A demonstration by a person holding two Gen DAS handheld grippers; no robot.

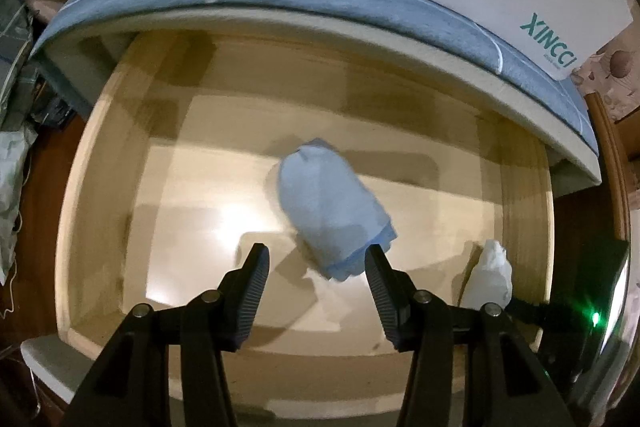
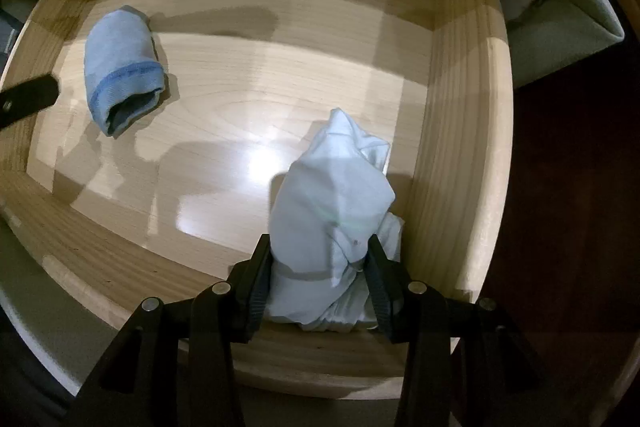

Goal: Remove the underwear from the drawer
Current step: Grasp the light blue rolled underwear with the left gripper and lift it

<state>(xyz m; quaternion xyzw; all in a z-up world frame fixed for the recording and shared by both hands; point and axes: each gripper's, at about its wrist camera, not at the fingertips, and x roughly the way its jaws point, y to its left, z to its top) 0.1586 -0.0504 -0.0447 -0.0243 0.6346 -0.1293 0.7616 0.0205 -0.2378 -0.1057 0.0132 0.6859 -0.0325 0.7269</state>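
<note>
The right gripper [image 2: 318, 279] pinches the white underwear [image 2: 332, 211], its 2 jaws pressed against the sides of the bundle near its lower end, close to the right wall of the drawer [image 2: 460, 131] and toward its near edge. From these views it cannot be told whether the bundle is clear of the drawer floor. The left gripper [image 1: 318, 267] stands spread and holds nothing; it hangs above the blue underwear [image 1: 334, 215], with 1 finger tip showing just in front of the roll's near end and no pad pressing on it. That blue roll lies on the drawer floor, toward the left wall and back half in the right wrist view. So the task looks partly under way: 1 piece is gripped but sits inside the drawer, and the other is not yet taken. Both pieces have to come out over the rim. The wooden drawer holds only these 2 pieces; nothing else shows on its floor.
</note>
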